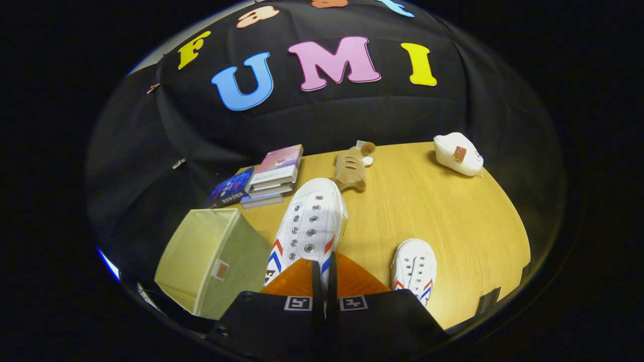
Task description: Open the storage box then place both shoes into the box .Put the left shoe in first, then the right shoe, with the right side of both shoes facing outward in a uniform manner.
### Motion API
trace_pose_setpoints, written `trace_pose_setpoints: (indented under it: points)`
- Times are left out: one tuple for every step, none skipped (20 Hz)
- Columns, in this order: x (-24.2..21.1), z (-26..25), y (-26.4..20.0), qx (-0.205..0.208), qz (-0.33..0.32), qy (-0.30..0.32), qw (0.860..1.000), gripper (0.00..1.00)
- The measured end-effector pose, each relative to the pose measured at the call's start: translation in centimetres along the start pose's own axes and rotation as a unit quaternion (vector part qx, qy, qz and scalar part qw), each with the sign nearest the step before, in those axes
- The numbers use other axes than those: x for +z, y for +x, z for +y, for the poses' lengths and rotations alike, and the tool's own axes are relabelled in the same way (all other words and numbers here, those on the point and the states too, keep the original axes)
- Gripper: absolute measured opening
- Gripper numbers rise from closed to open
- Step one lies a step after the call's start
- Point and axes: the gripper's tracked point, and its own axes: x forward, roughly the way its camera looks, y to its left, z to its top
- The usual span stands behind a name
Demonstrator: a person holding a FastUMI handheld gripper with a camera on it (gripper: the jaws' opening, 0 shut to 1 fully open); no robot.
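white canvas of one shoe [311,226] is clamped between the gripper [324,281] fingers, drawn close together on its heel, and held above the table [453,211]. an open green box [211,259] is seen just left of it. the second shoe [415,266] lies on the table, near right. books [266,178], a plush [351,171] and a white pouch [459,153] are set farther off.

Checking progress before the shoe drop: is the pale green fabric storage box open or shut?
Open: the pale green fabric storage box shows a bare hollow interior, no lid over it.
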Motion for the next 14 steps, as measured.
trace_pose_setpoints:
  points:
    - [0.4, 1.7, -0.2, 0.011, 0.006, 0.009, 1.0, 0.05]
    - [0.6, 3.5, -0.4, 0.024, 0.016, 0.02, 0.999, 0.05]
    - [0.7, 5.6, -0.4, 0.038, 0.029, 0.033, 0.998, 0.05]
    - [0.6, 7.8, -0.4, 0.054, 0.041, 0.045, 0.997, 0.05]
    - [0.4, 10.1, -0.4, 0.072, 0.055, 0.052, 0.995, 0.05]
    - [-0.1, 12.3, -0.1, 0.087, 0.071, 0.056, 0.992, 0.05]
    - [-0.9, 14.3, 0.2, 0.099, 0.089, 0.057, 0.99, 0.05]
    - [-1.6, 16.1, 0.6, 0.108, 0.104, 0.057, 0.987, 0.05]
    - [-2.6, 17.8, 1.1, 0.115, 0.121, 0.057, 0.984, 0.05]
    - [-3.5, 19.5, 1.7, 0.123, 0.134, 0.056, 0.982, 0.05]
    - [-4.4, 20.7, 2.4, 0.125, 0.143, 0.052, 0.98, 0.05]
    - [-5.3, 21.7, 3.1, 0.12, 0.154, 0.054, 0.979, 0.05]
    - [-6.3, 22.5, 3.8, 0.113, 0.165, 0.058, 0.978, 0.05]
    - [-7.1, 23.0, 4.5, 0.106, 0.175, 0.061, 0.977, 0.05]
